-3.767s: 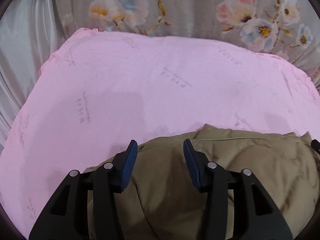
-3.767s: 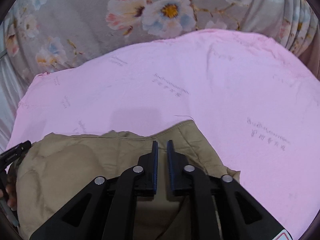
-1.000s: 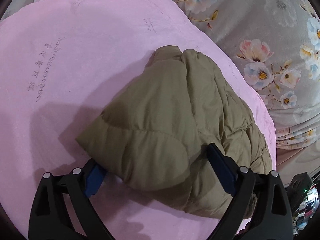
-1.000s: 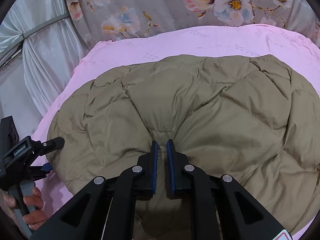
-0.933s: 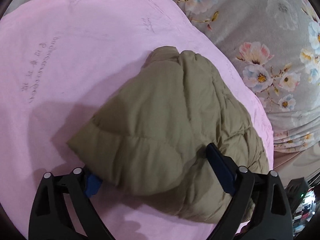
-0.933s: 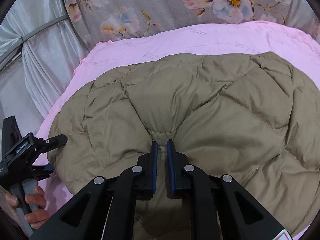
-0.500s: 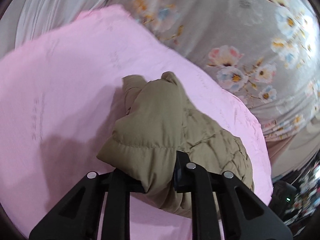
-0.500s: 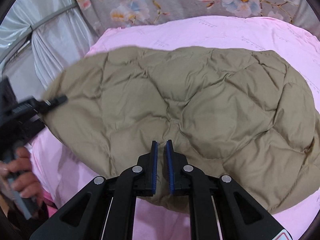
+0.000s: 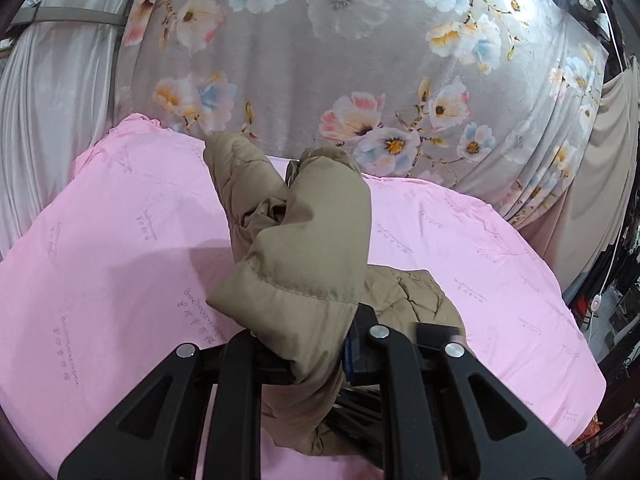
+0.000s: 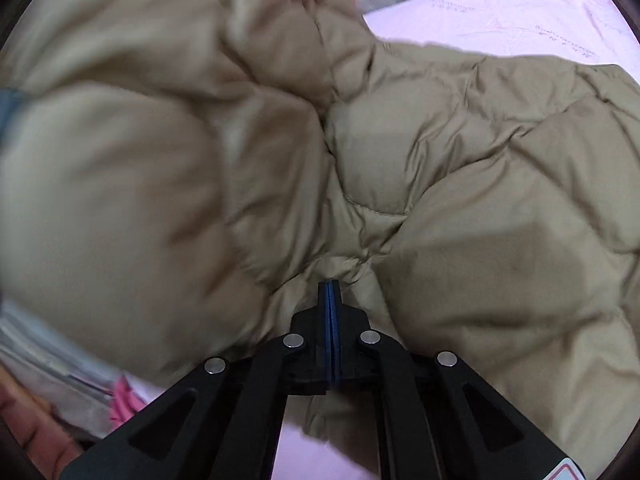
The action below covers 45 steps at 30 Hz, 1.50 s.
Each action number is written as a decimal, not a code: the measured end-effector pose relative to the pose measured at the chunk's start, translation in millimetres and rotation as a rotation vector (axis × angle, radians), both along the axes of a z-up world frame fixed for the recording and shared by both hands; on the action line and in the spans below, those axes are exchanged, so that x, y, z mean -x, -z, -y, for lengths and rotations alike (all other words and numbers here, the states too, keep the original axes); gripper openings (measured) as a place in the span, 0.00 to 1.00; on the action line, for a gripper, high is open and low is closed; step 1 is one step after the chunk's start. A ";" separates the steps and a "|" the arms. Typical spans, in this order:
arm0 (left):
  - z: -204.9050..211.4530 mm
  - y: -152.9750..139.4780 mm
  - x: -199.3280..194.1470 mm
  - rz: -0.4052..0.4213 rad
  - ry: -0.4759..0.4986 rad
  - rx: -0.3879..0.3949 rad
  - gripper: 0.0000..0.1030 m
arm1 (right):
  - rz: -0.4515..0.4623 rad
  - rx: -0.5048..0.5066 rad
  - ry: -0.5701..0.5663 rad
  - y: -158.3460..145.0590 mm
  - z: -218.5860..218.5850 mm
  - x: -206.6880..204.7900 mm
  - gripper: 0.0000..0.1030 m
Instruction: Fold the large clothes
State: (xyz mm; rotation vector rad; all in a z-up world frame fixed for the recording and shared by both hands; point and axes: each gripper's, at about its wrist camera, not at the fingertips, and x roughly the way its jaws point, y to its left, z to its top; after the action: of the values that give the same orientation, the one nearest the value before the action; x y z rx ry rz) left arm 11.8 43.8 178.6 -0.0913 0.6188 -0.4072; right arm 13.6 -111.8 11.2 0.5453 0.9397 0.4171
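The left gripper (image 9: 316,356) is clamped on a fold of the tan quilted jacket (image 9: 308,248), its 2 jaws drawn in tight with the padded cloth bunched between them. The gripped part stands up off the pink sheet (image 9: 120,248) as a puffy hump, with a narrower flap rising behind it against the floral curtain (image 9: 344,64). More of the jacket sags down and to the right of the gripper onto the sheet.

The right gripper (image 10: 330,292) has its jaws closing — the 2 blue pads are almost together and pinch a small pucker of jacket (image 10: 460,160) at a seam. From this side the jacket fills nearly the whole view; its left half is lifted and blurred, its right half lies flatter.

Open room: the sheet is bare to the left and right of the hump in the left wrist view, and along the far right in the right wrist view (image 10: 520,12). The sheet's far edge meets the curtain; its left edge borders a pale silvery drape (image 9: 52,92); its right edge drops off toward dark clutter. A hand (image 10: 36,436) shows blurred at the lower left of the right wrist view.
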 end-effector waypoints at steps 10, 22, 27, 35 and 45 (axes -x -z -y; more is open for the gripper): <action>31.7 1.1 2.7 0.015 0.052 -0.057 0.14 | 0.037 0.224 0.214 -31.3 76.6 61.2 0.06; 131.4 52.1 16.6 -0.094 0.218 -0.178 0.14 | 0.003 0.367 0.372 -35.0 125.7 110.9 0.06; 159.8 85.6 26.0 -0.152 0.260 -0.228 0.14 | -0.023 0.341 0.412 -27.0 146.5 123.3 0.06; 182.2 115.0 51.1 -0.139 0.274 -0.321 0.14 | -0.003 0.285 0.445 -37.3 169.2 129.5 0.07; 163.8 85.1 57.0 -0.174 0.278 -0.271 0.38 | 0.173 0.216 0.315 -103.1 158.6 100.7 0.50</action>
State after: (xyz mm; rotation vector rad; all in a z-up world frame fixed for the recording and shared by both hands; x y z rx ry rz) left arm -45.2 -120.0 93.5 0.2228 0.8574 -0.5839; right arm -87.0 -270.4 114.3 0.4423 0.7072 0.0753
